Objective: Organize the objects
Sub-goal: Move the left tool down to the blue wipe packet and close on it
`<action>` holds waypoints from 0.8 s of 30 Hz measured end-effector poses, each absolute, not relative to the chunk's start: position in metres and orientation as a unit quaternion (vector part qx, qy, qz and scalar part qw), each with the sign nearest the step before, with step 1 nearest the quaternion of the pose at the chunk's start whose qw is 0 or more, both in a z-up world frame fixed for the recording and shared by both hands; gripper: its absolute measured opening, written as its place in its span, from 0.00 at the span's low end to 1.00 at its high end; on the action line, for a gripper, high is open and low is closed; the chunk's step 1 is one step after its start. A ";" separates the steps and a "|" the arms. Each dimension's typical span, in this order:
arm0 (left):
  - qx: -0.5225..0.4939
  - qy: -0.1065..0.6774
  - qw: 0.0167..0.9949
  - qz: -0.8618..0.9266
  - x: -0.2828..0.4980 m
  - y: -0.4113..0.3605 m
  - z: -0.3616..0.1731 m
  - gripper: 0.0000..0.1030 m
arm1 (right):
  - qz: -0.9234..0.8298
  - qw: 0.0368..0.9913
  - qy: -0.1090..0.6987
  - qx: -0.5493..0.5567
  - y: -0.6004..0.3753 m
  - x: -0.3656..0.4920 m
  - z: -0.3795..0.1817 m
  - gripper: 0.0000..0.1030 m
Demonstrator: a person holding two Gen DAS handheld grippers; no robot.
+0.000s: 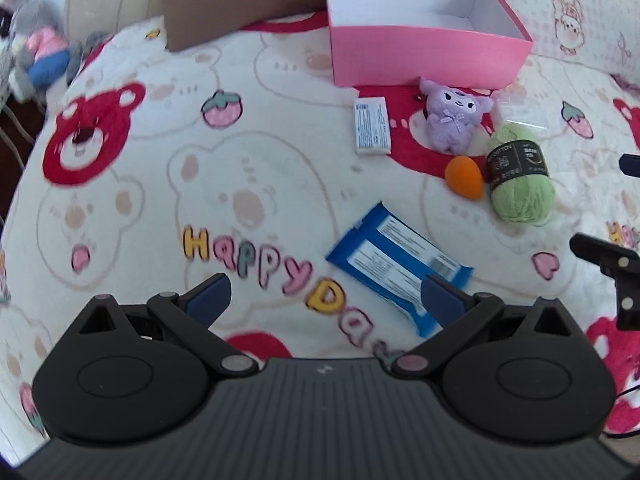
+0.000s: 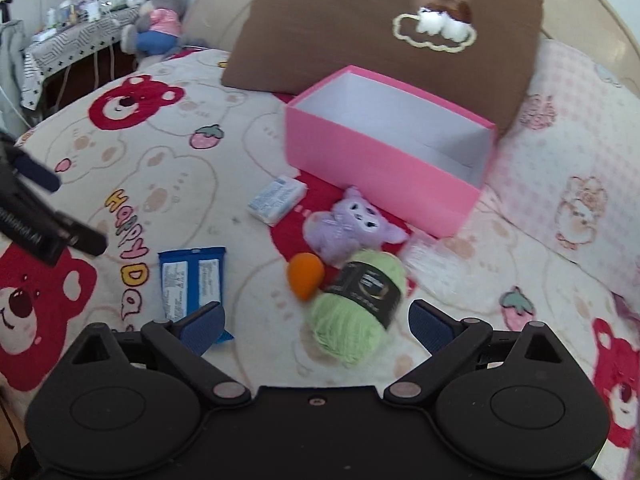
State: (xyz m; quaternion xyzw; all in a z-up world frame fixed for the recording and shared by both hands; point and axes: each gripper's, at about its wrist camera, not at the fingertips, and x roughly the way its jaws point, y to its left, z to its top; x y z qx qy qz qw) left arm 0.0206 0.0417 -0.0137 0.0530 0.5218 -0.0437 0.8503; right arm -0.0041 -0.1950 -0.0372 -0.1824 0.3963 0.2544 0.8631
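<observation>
An open pink box [image 1: 424, 56] [image 2: 384, 176] stands empty on the bed. In front of it lie a purple plush toy [image 1: 452, 120] [image 2: 348, 224], a white packet [image 1: 372, 126] [image 2: 276, 200], an orange egg-shaped sponge [image 1: 466, 178] [image 2: 306, 276], a green yarn ball [image 1: 520, 182] [image 2: 356, 308], a clear plastic bag [image 1: 524, 114] [image 2: 424, 256] and a blue snack wrapper [image 1: 396, 268] [image 2: 192, 280]. My left gripper [image 1: 326, 300] is open above the blanket, its right finger over the wrapper's end. My right gripper [image 2: 316, 324] is open, with the yarn ball between and just beyond its fingers.
A brown cushion [image 2: 384, 36] leans behind the box, a pink patterned pillow [image 2: 576, 184] to its right. A grey plush toy [image 2: 160, 16] sits at the bed's far left, by a cluttered side table [image 2: 76, 44]. The bear-print blanket [image 1: 224, 184] covers the bed.
</observation>
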 end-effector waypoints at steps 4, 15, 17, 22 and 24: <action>0.025 0.514 0.853 -0.086 0.027 0.046 -0.015 0.99 | 0.255 0.835 0.441 -0.208 -0.180 0.005 -0.066 0.95; 0.068 0.462 0.875 -0.124 0.048 0.047 -0.033 1.00 | 0.336 0.796 0.473 -0.173 -0.158 0.007 -0.087 0.94; 0.083 0.463 0.872 -0.133 0.054 0.044 -0.043 1.00 | 0.348 0.793 0.474 -0.162 -0.155 0.008 -0.091 0.92; 0.082 0.480 0.857 -0.167 0.069 0.045 -0.072 1.00 | 0.375 0.785 0.477 -0.127 -0.147 0.008 -0.100 0.85; 0.077 0.488 0.852 -0.173 0.075 0.047 -0.084 1.00 | 0.394 0.782 0.471 -0.110 -0.146 0.005 -0.102 0.85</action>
